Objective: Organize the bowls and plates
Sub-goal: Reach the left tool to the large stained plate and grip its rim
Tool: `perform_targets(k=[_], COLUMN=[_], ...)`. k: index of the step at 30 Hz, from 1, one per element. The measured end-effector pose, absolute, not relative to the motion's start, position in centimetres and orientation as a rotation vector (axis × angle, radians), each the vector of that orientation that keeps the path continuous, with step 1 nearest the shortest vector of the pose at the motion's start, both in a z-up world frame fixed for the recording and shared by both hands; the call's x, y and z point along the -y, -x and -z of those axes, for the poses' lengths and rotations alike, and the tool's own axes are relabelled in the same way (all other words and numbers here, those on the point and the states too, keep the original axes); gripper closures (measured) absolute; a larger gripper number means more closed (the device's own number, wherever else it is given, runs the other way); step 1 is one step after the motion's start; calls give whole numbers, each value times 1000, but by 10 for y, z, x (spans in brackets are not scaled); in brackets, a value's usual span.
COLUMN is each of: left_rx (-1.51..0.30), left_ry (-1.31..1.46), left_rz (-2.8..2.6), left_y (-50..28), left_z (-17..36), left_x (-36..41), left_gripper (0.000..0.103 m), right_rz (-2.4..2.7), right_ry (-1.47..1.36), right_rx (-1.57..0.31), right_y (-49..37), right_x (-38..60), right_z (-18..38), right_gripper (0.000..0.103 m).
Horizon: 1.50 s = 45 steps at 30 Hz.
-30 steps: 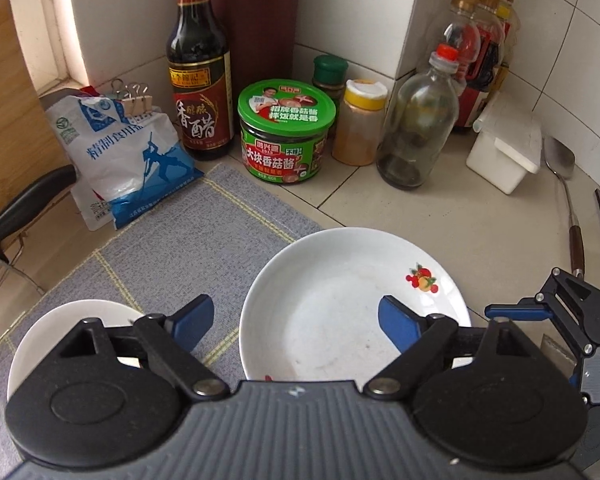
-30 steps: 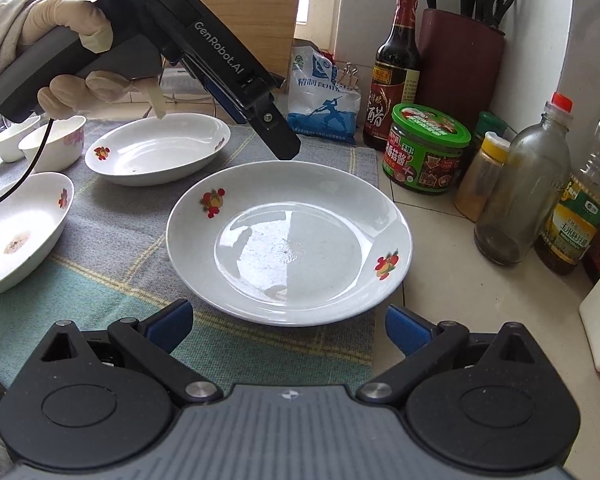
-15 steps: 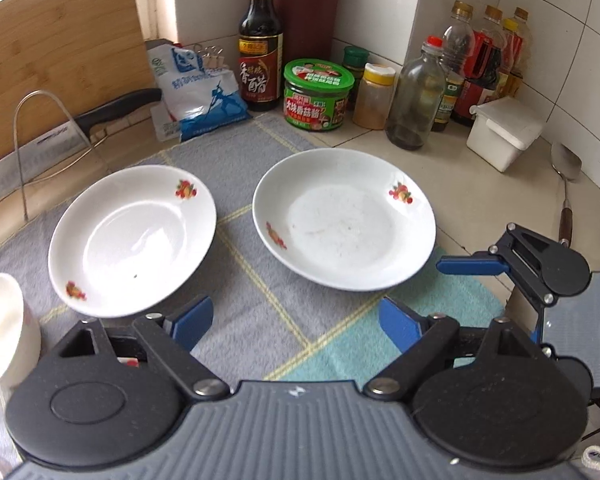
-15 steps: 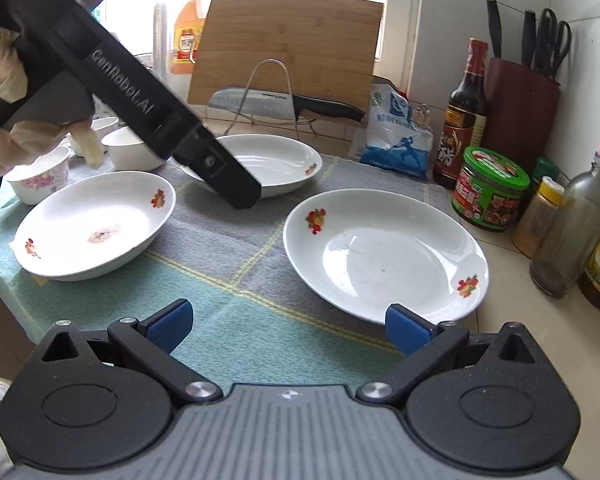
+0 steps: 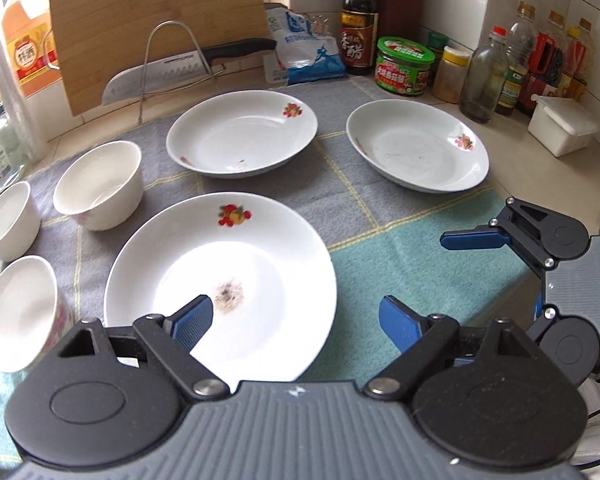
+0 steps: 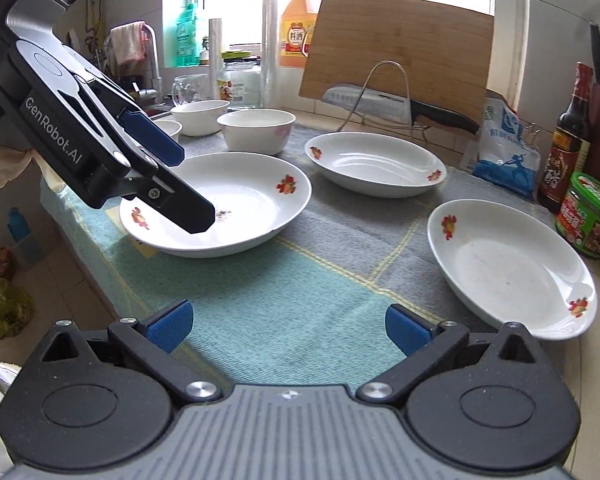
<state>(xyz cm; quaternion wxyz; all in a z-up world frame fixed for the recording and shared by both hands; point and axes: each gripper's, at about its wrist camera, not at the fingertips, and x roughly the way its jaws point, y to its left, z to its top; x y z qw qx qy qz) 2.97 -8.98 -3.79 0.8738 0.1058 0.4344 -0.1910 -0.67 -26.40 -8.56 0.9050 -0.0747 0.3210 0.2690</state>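
Three white flowered plates lie on a grey-and-teal cloth (image 5: 380, 256): a near plate (image 5: 236, 264) (image 6: 256, 200) with a dark smear, a far plate (image 5: 242, 134) (image 6: 376, 164) and a right plate (image 5: 416, 146) (image 6: 508, 264). Three white bowls (image 5: 100, 184) (image 6: 256, 128) stand at the left. My left gripper (image 5: 296, 320) (image 6: 176, 176) is open and tilted down over the near plate; one finger hangs above its inside, the other past its right rim. Nothing sits between the fingers of my right gripper (image 6: 288, 326) (image 5: 508, 276), which is open above the teal cloth.
A cutting board (image 5: 152, 20) and a knife on a wire rack (image 5: 172, 72) stand at the back. A salt bag (image 5: 308, 56), vinegar bottle (image 5: 358, 28), green jar (image 5: 404, 66), bottles and a white box (image 5: 560, 128) line the right. The counter edge (image 6: 84, 264) drops off at the left.
My left gripper swung left, from over the right plate to over the near plate by the bowls. My right gripper turned left and drew back from the right plate; both stayed open.
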Motion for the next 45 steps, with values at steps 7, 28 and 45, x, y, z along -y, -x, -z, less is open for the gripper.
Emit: perform_targets(k=[7, 28, 45], left_rx=[-931, -950, -1114], left_ry=[-209, -297, -263], left_rz=[323, 541, 666], left_y=[-27, -122, -166], left_z=[40, 50, 72], left_x=[59, 2, 9], left_gripper=[13, 13, 26], right_rz=[-609, -496, -504], right_ry=[158, 163, 155], right_rx=[-659, -695, -658], right_y=[2, -20, -22], right_x=[240, 167, 165], right_z=[90, 112, 114], right_gripper=[0, 0, 0])
